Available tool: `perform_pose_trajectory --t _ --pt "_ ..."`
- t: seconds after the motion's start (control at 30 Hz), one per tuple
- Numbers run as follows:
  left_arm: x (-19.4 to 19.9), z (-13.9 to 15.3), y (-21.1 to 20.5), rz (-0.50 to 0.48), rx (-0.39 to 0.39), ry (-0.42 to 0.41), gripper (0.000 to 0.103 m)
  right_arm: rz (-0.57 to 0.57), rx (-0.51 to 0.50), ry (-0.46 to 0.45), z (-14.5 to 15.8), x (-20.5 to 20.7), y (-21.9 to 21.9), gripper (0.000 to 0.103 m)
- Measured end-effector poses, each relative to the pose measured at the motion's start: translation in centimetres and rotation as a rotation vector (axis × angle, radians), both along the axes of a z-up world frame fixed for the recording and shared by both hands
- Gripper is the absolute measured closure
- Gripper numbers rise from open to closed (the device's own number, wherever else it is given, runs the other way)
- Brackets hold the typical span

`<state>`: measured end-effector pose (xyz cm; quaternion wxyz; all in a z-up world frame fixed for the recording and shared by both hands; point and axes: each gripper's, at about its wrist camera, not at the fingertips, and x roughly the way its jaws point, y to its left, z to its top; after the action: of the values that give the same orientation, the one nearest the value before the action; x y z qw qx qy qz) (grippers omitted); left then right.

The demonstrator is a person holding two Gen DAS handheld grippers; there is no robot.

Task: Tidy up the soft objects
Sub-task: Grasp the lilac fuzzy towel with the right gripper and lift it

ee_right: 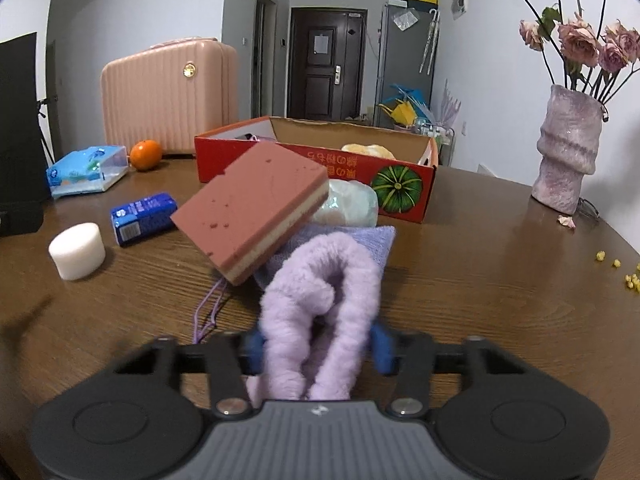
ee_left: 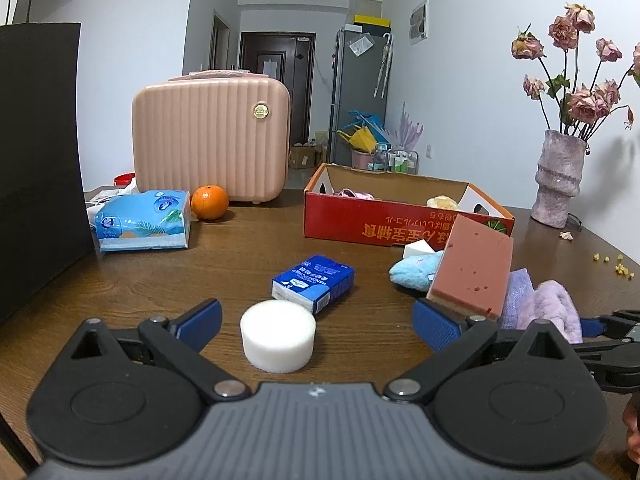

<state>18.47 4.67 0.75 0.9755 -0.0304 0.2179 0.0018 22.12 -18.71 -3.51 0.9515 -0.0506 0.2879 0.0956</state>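
My left gripper (ee_left: pixel 316 320) is open, with a white foam cylinder (ee_left: pixel 278 336) on the table between its fingers. A pink layered sponge (ee_left: pixel 472 268) leans tilted by its right finger; it also shows in the right wrist view (ee_right: pixel 256 210). My right gripper (ee_right: pixel 318 346) is shut on a fluffy lilac cloth (ee_right: pixel 320 304), which also shows in the left wrist view (ee_left: pixel 554 310). A lilac towel (ee_right: pixel 360 240) lies under it. A light blue plush (ee_left: pixel 416 270) and a blue tissue pack (ee_left: pixel 314 282) lie nearby. The red cardboard box (ee_left: pixel 400 228) holds a few soft items.
A pink ribbed case (ee_left: pixel 212 144), an orange (ee_left: pixel 209 202) and a blue wipes pack (ee_left: pixel 144 220) stand at the back left. A black box (ee_left: pixel 36 160) is at the far left. A vase of dried roses (ee_left: pixel 560 178) stands at the right, with yellow crumbs (ee_left: pixel 616 266).
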Motion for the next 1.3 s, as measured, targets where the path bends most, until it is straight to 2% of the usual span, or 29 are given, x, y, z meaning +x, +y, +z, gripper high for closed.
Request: perform_pose_trajectory --t 0.03,0.17,0.7,1.3 --pt "0.1 0.0 0.0 0.0 0.001 0.003 0.0 0.0 0.005 -0.005 0.1 -0.1 -0.1 0.073" --pt "0.3 -0.3 0.0 0.007 0.002 0.014 0.0 0.008 0.026 -0.035 0.5 -0.6 -0.4 0.078" --pt "1.7 -1.3 0.2 0.045 0.014 0.075 0.0 -0.024 0.101 -0.14 2.3 -1.8 -2.1 0.079" --pt "6.6 -3.9 1.6 0.103 0.048 0.219 0.0 -0.044 0.116 -0.144 2.3 -1.7 -2.4 0.078"
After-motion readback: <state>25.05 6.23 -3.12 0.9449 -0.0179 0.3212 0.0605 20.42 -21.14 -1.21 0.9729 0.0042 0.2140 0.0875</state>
